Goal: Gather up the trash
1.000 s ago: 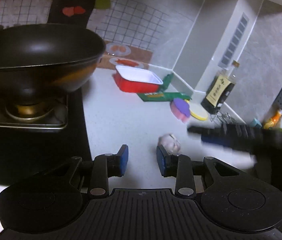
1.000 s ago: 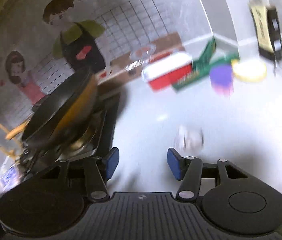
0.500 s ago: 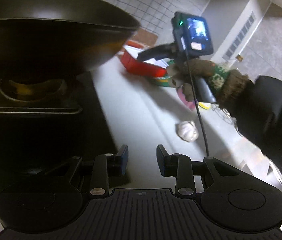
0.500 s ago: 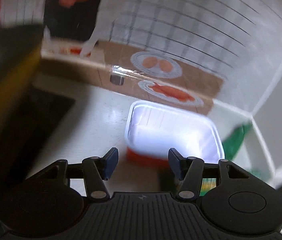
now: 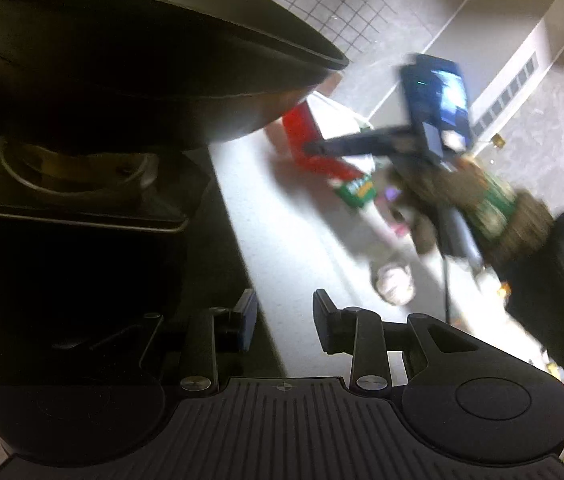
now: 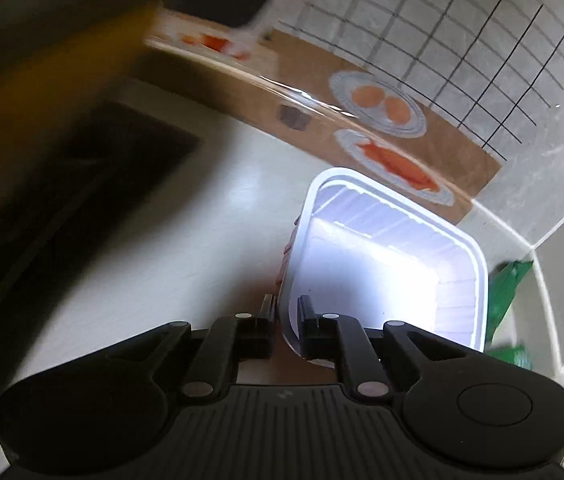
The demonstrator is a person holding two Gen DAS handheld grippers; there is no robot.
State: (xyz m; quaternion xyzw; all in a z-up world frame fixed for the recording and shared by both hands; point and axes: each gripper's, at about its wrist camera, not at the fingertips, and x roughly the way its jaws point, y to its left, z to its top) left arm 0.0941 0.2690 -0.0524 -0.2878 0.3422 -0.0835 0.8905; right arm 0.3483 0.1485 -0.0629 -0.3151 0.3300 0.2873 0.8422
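Note:
A red tray with a white inside [image 6: 382, 264] stands on the white counter by the back wall; it also shows in the left wrist view [image 5: 306, 140]. My right gripper [image 6: 287, 312] is shut on the tray's near rim, one finger outside and one inside. A crumpled paper ball [image 5: 394, 284] lies on the counter, ahead and right of my left gripper [image 5: 285, 312], which is open and empty low over the counter edge by the stove. A green wrapper [image 5: 356, 190] lies beyond the tray.
A large black wok [image 5: 122, 68] sits on the stove burner [image 5: 74, 176] at the left, close above my left gripper. The person's sleeved right arm [image 5: 502, 216] crosses the right side. A green packet [image 6: 506, 292] lies right of the tray.
My right gripper moved forward to the red tray and closed its fingers on the near rim. My left gripper drifted left toward the stove and stayed open.

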